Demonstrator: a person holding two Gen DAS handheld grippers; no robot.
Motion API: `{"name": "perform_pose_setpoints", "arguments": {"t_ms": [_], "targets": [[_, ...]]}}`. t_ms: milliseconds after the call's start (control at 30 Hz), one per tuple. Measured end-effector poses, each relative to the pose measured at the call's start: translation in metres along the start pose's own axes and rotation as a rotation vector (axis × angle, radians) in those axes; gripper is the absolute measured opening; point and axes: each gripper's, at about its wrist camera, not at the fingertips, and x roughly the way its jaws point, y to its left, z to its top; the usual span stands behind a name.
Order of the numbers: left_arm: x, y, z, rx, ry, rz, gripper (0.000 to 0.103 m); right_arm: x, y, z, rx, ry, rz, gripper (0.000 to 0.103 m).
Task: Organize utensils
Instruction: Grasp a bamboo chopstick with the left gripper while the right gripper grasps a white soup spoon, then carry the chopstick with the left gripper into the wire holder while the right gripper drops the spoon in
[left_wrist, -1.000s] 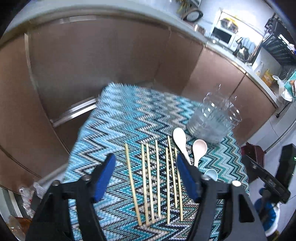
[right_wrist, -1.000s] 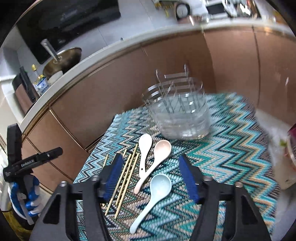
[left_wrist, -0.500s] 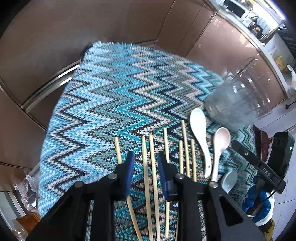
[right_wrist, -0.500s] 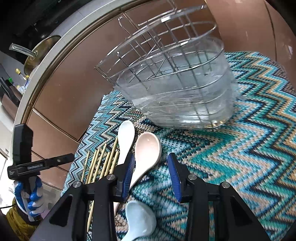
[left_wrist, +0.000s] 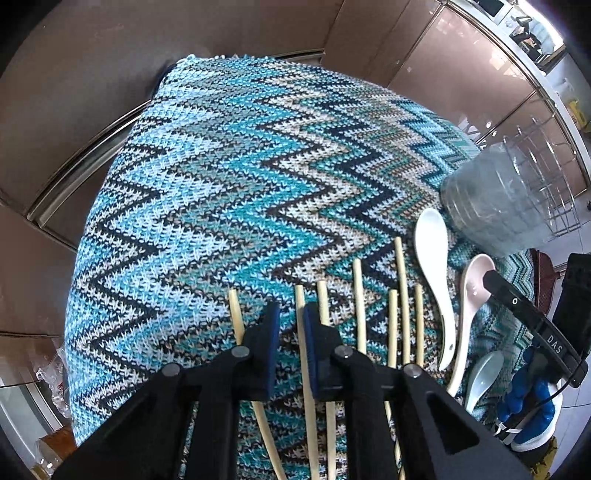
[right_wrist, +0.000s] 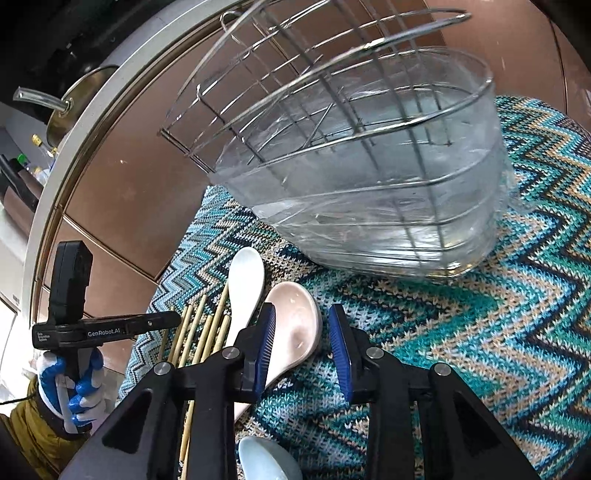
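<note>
Several pale wooden chopsticks (left_wrist: 399, 295) lie side by side on a zigzag knitted cloth (left_wrist: 221, 184). Right of them lie a white spoon (left_wrist: 432, 266), a pink spoon (left_wrist: 472, 291) and a light blue spoon (left_wrist: 484, 373). My left gripper (left_wrist: 291, 325) points down at the cloth, its jaws closing. One chopstick (left_wrist: 300, 306) runs between the pads along the right one, and the left pad stands clear of it. My right gripper (right_wrist: 303, 341) is closing around the pink spoon's bowl (right_wrist: 295, 325). A gap remains at the right pad.
A wire utensil caddy in a clear plastic tub (right_wrist: 369, 206) stands on the cloth just beyond the spoons. Brown cabinet fronts (left_wrist: 110, 74) curve around the table's far side. A blue-and-white gloved hand (right_wrist: 70, 384) holds the left gripper's handle at the left edge.
Both grippers came down close to the cloth and their jaws narrowed. The left pads now flank one chopstick, and the right pads flank the pink spoon's bowl.
</note>
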Motion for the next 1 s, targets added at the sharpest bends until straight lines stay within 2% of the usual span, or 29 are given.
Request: {"name": "perform_pose_setpoints", "arguments": {"t_ms": [100, 233, 500, 667, 1000], "targets": [[0.002, -0.002, 0.002, 0.018, 0.004, 0.003, 0.012, 0.005, 0.000, 0.001, -0.002, 0.008, -0.001, 0.027], [0.008, -0.007, 0.006, 0.036, 0.019, 0.019, 0.012, 0.017, 0.004, 0.001, -0.011, 0.025, 0.008, 0.010], [0.006, -0.011, 0.007, 0.049, 0.001, 0.034, 0.005, 0.011, 0.015, -0.002, -0.036, -0.005, 0.024, 0.008], [-0.023, -0.008, -0.009, 0.039, -0.061, 0.020, 0.005, -0.011, 0.031, -0.006, -0.065, -0.049, 0.029, 0.007], [-0.096, -0.008, -0.034, 0.021, -0.246, -0.060, 0.005, -0.070, 0.078, -0.027, -0.150, -0.152, 0.000, 0.007]]}}
